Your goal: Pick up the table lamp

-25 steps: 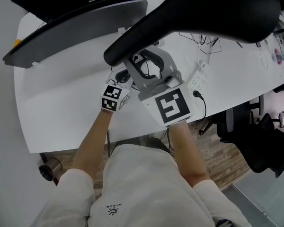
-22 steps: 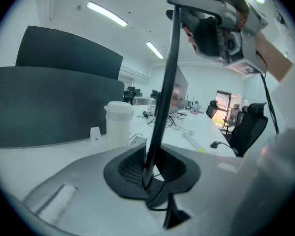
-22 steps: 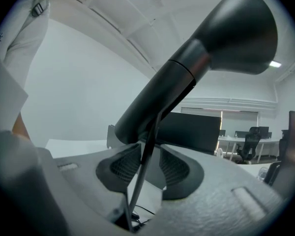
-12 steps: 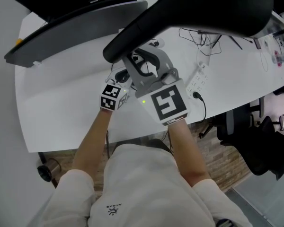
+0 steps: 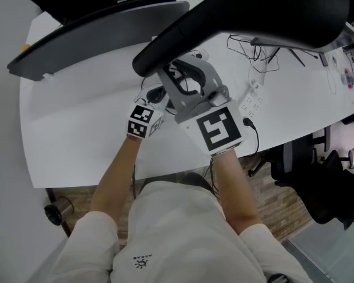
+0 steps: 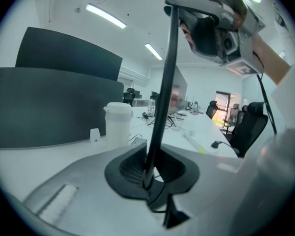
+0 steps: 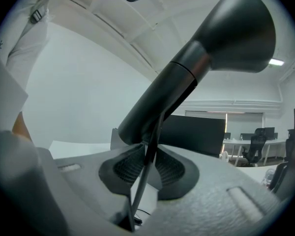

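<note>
Checking in from my end: the black table lamp with a thin rod stem and flared cone head (image 5: 253, 13) fills the top centre and right of the head view, above the white curved surface (image 5: 76, 122). Both hand-held grippers are on its stem (image 6: 164, 82).

The left hand-held gripper (image 6: 150, 173) has just been squeezing tighter. In its own view the dark ribbed pads pinch the stem dead centre, low in the frame. The right hand-held gripper (image 7: 148, 166) sits higher on the same stem, pads clamped on it too, with the cone head looming at upper right of its view.

In the left gripper view a white lidded plastic cup (image 6: 118, 124) stands left of centre, in front of a dark curved panel (image 6: 49, 107). I can't tell whether the lamp's base is off the surface.
</note>
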### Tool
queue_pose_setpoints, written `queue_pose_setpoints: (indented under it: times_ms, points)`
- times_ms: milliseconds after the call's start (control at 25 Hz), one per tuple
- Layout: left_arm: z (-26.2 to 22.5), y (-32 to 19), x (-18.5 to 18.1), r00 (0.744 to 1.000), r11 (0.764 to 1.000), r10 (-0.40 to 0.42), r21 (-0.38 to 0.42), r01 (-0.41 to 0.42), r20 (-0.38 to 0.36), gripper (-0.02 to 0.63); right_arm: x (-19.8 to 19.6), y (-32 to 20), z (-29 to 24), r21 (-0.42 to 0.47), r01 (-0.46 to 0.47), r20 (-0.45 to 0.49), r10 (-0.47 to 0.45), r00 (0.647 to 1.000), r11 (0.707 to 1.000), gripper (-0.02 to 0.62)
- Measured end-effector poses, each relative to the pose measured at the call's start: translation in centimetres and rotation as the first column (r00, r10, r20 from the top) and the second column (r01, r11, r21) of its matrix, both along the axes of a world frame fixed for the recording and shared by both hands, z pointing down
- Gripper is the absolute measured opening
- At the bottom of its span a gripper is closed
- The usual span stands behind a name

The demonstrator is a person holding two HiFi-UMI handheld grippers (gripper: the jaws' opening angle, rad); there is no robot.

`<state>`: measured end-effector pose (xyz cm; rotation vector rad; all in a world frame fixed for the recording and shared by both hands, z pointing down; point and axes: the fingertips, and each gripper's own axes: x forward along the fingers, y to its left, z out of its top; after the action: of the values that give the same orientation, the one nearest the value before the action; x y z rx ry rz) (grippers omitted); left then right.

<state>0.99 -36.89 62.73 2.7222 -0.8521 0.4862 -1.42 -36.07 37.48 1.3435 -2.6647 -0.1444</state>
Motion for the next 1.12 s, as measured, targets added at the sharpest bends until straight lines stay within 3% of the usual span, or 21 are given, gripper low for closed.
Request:
queue_pose_setpoints:
  times_ms: [1120]
  points:
    - [-3.2, 1.8, 1.1, 0.999, 0.999, -0.034, 0.012, 0.035, -0.027, 0.034, 1.1, 1.8, -3.1, 0.042, 0.060, 0.002, -0.060, 0.998, 0.997, 0.066]
